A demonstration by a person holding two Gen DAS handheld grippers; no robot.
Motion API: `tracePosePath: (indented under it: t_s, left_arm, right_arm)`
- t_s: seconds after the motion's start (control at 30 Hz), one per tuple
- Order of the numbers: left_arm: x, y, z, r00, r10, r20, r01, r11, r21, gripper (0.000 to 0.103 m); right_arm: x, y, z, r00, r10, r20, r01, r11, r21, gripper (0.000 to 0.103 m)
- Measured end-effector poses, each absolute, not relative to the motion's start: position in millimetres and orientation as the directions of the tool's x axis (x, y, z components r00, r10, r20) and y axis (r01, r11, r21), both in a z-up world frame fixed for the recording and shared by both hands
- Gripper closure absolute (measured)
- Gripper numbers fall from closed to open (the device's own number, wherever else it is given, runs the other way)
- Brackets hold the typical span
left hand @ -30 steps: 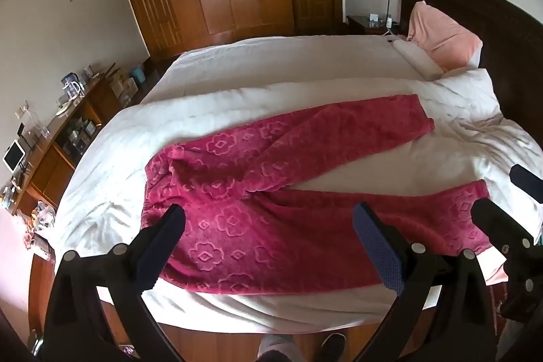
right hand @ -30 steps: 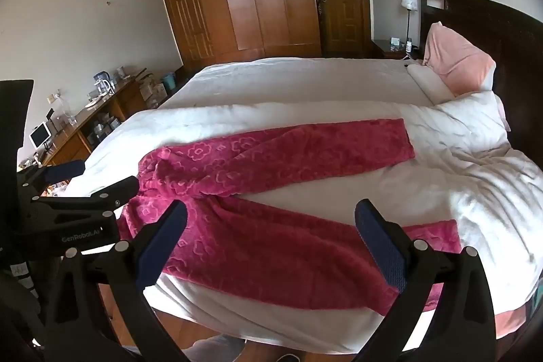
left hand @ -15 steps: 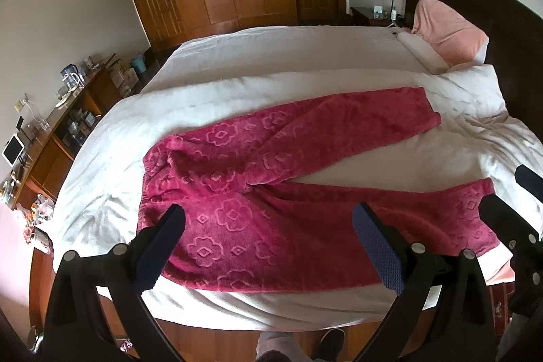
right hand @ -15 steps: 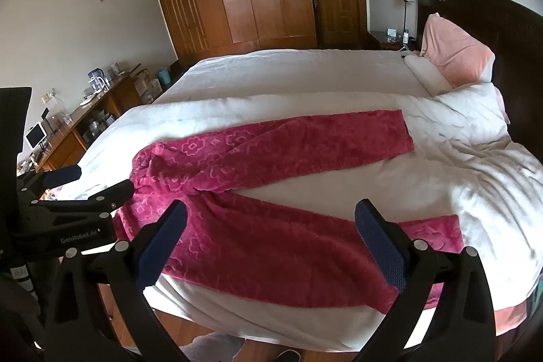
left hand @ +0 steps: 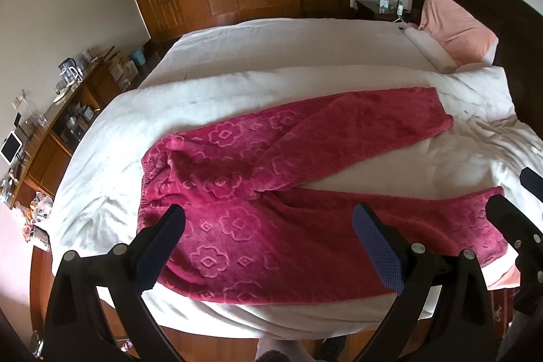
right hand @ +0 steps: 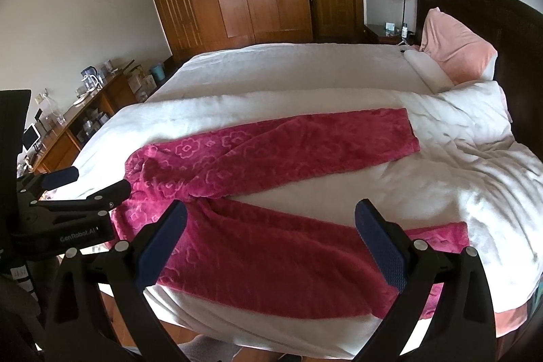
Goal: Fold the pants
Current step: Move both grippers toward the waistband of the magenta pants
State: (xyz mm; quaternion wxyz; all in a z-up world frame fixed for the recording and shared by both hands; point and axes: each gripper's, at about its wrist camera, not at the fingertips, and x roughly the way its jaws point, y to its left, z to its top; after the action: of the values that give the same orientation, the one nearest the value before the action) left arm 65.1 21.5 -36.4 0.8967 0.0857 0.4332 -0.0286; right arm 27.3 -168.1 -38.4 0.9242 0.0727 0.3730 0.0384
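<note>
The pink fleece pants (left hand: 271,192) lay flat on the white duvet (left hand: 237,90) near the bed's front edge, waistband to our left and legs splayed toward the pink pillow (left hand: 454,29). We held our left gripper (left hand: 268,226) and right gripper (right hand: 271,226) above them, both spread wide and holding nothing.
</note>
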Motion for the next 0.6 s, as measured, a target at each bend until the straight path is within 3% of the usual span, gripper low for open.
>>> tracePosePath:
  t_s: [0.6]
  left_arm:
    - [134,53,-46,0.588,0.019,-0.809,0.117,0.987,0.109,0.005]
  right_arm:
    - [93,-145,-50,0.690,0.107,-0.716,0.005,0.988,0.152,0.003]
